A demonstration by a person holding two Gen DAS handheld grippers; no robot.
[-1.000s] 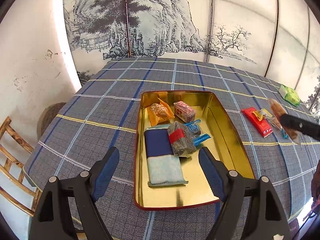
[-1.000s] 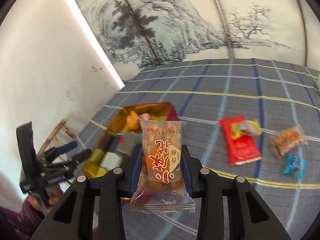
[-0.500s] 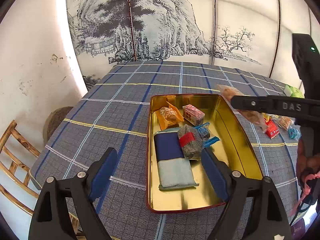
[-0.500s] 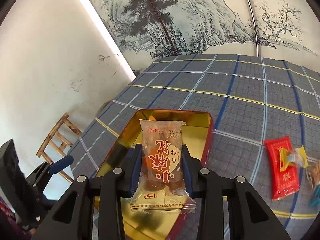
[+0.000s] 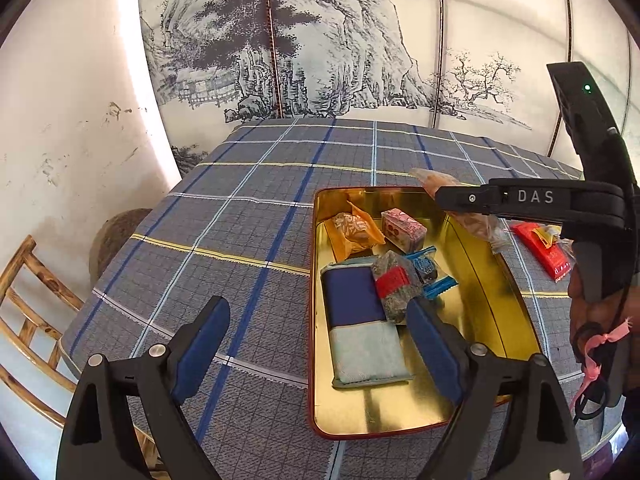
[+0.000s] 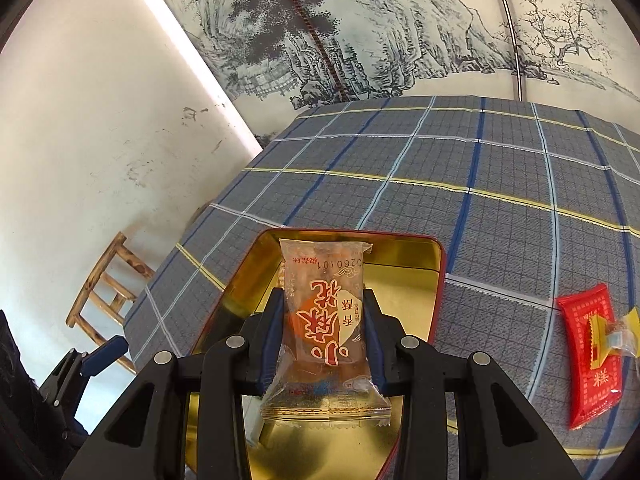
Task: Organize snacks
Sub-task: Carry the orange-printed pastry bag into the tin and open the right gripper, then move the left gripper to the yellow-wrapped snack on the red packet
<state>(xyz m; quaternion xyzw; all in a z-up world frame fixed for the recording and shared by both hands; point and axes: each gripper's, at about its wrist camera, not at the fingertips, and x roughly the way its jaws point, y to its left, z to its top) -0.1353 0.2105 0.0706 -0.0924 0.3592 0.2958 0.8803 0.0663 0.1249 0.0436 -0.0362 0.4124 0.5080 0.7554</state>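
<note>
**Clear snack pack held over the gold tin, left gripper idle**

So the right gripper (image 6: 324,332) is clamped on a clear snack packet (image 6: 326,320) with red and orange print, fingers squeezing it from both sides around the middle. The packet stands pretty much upright in the jaws, top seam pointing away from the camera. From the left wrist view you can see that same right gripper (image 5: 448,200) reaching in from the right side with the packet (image 5: 476,220) hanging over the far right rim of the gold tin (image 5: 496,280), not touching the bottom as far as I can tell.

The left gripper (image 5: 316,340) is spread wide with nothing between the fingers, sitting low by the near left corner of the tin.

Inside the tin: a blue and pale blue flat pack (image 5: 360,320) lying along the left side, a dark grey snack with a red band (image 5: 394,284) leaning on it, a small blue wrapped candy (image 5: 430,274) just beside that, then an orange packet (image 5: 354,230) and a pink box (image 5: 402,230) up at the far end. The right half of the tin floor is bare gold.

Out on the plaid tablecloth (image 6: 500,184), a red packet (image 6: 590,360) lies to the right of the tin with a small yellow wrapped candy (image 6: 616,334) resting on it. A wooden chair (image 6: 106,300) sits off the table's left edge
</note>
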